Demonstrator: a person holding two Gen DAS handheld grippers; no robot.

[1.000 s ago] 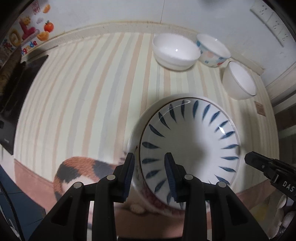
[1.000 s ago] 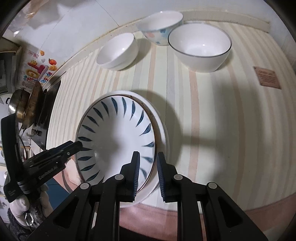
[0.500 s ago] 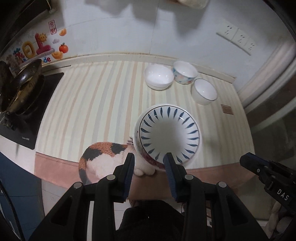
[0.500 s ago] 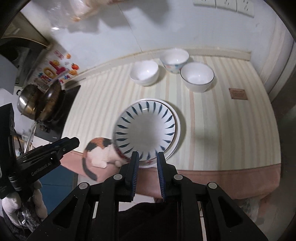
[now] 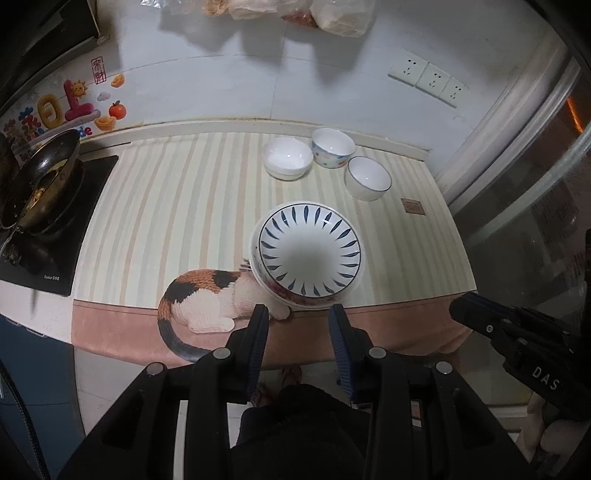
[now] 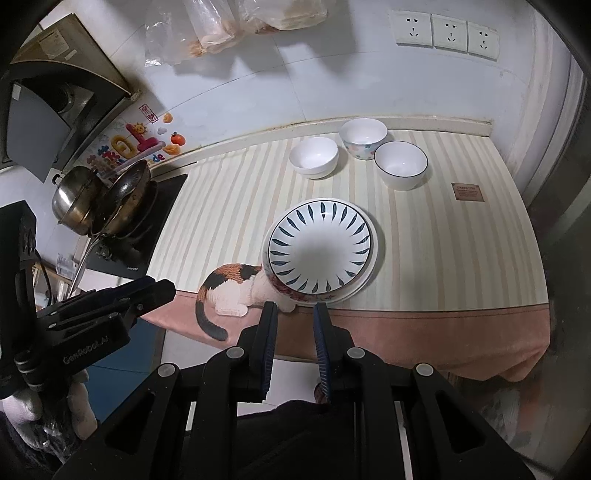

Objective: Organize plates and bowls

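A blue-leaf patterned plate [image 5: 309,251] [image 6: 319,245] lies on top of a stack of plates near the counter's front edge. Three bowls stand at the back: a plain white bowl [image 5: 287,158] [image 6: 314,157], a floral bowl [image 5: 333,147] [image 6: 364,137] and a dark-rimmed white bowl [image 5: 368,178] [image 6: 401,164]. My left gripper [image 5: 299,325] is open and empty, held back from the counter's front edge. My right gripper [image 6: 294,321] is open and empty, also off the counter's front edge. Each gripper shows at the side of the other's view.
A striped mat with a cat picture [image 5: 207,295] covers the counter [image 6: 443,240]. A pan [image 5: 40,184] and a pot [image 6: 75,201] sit on the stove at the left. Wall sockets [image 6: 447,31] and hanging bags [image 6: 229,26] are at the back.
Both grippers have pulled back and up from the plate stack, so the whole counter shows. The patterned plate stays on the stack.
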